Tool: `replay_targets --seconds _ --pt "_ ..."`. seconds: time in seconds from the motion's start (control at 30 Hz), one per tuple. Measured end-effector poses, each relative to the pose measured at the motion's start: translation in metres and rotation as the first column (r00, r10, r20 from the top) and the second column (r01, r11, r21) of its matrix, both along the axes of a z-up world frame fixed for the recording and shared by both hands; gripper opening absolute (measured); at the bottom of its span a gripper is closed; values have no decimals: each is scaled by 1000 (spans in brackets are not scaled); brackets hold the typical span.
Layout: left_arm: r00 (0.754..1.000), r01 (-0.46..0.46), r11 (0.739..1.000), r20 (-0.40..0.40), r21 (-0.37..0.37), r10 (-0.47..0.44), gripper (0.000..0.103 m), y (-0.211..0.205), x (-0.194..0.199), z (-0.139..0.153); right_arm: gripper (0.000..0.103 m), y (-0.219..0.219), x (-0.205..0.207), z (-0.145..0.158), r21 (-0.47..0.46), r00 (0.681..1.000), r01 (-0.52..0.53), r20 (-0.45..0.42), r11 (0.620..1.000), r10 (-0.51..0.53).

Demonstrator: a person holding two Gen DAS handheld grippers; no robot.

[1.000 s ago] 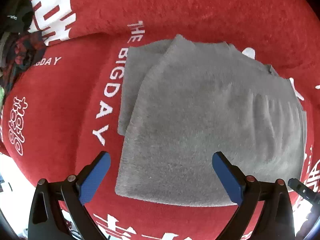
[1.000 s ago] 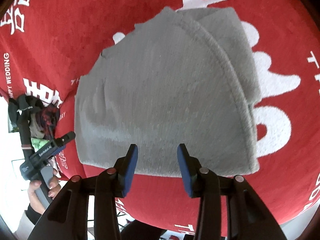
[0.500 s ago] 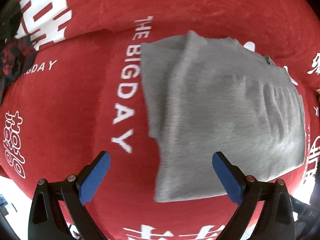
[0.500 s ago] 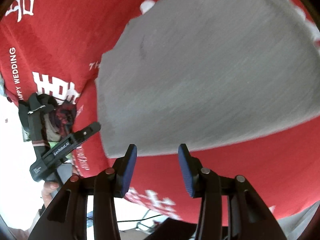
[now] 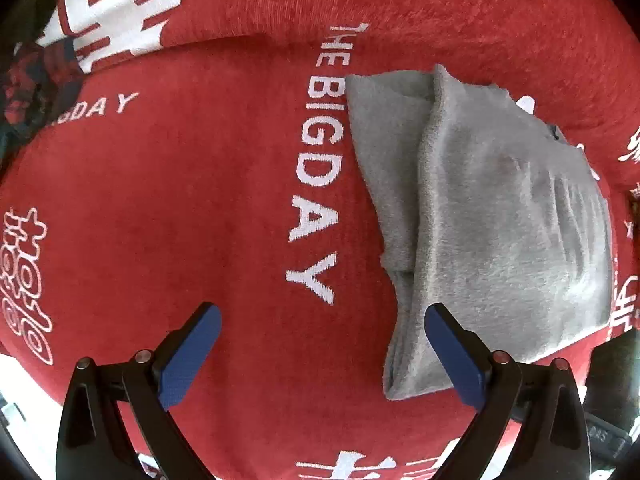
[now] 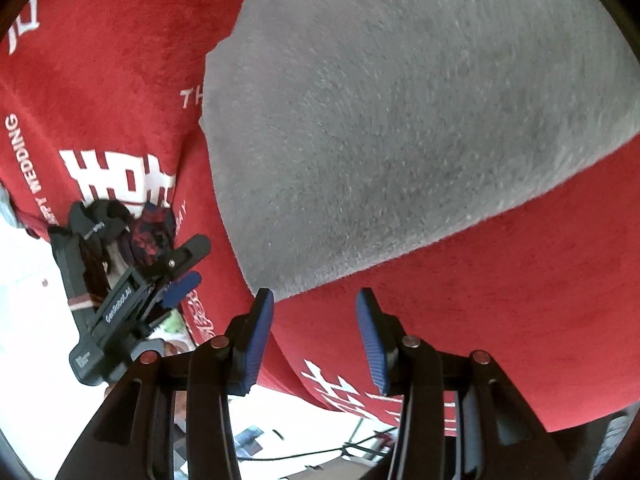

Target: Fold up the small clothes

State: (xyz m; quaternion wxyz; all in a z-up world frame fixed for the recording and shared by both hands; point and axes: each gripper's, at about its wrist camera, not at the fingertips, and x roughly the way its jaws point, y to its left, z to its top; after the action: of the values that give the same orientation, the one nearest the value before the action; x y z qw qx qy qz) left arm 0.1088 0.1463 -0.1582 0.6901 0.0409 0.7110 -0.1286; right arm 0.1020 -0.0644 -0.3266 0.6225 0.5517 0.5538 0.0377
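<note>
Grippers [image 5: 322, 354] [image 6: 316, 338] open, holding nothing.

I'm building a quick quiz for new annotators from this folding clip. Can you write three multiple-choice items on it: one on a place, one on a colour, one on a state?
1. In the left wrist view, where does the grey garment lie relative to the words "THE BIG DAY"?
A. to their right
B. to their left
C. fully covering them

2. What colour is the cloth under the garment?
A. blue
B. red
C. green

3. What do the right tongs hold?
A. the garment
B. a hanger
C. nothing

Key: 1 A, the lettering runs along the garment's left edge; 2 B, red with white print; 3 C, the pads stand apart with only cloth behind the gap.
</note>
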Motion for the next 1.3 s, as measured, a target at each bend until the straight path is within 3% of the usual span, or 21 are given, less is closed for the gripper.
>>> replay_targets --seconds 0.13,0.3,0.53,0.63,0.73,0.77,0.8,0.83,0.97,1.13,1.2,1.3 --pt "1000 -16 998 -12 -63 15 102 7 3 -2 49 -3 -4 -9 46 995 100 17 994 -101" --pt "994 -110 975 -46 -191 103 102 28 16 -3 54 -1 6 -12 78 983 171 47 982 -175" --pt "989 -113 959 -118 -258 85 102 27 24 -18 54 1 11 -19 161 962 263 31 951 -271" --pt "983 -139 938 -156 -316 93 102 26 25 -21 54 1 -3 -18 154 960 275 18 949 -281" --pt "979 -150 926 -186 -346 89 102 18 26 -25 51 -1 -7 -23 182 942 329 3 927 -335" --pt "978 -150 924 -190 -351 87 102 15 27 -27 47 -1 -4 -25 220 935 345 0 912 -354" --pt "976 -156 918 -198 -364 87 102 13 29 -28 35 -1 2 -28 257 934 347 -4 902 -358" --pt "973 -168 908 -210 -383 91 102 11 31 -29 8 0 10 -30 305 935 336 2 891 -354" --pt "946 -258 835 -302 -486 116 102 7 40 -40 8 -10 29 -4 338 932 275 137 900 -336" --pt "900 -366 697 -424 -617 97 102 -9 56 -58 8 -20 36 31 288 936 192 234 938 -264" --pt "894 -372 680 -441 -632 78 102 -23 61 -63 8 -19 37 38 268 939 170 249 948 -239" --pt "910 -302 711 -413 -635 17 102 -52 64 -60 8 -16 38 40 242 945 136 259 961 -199"
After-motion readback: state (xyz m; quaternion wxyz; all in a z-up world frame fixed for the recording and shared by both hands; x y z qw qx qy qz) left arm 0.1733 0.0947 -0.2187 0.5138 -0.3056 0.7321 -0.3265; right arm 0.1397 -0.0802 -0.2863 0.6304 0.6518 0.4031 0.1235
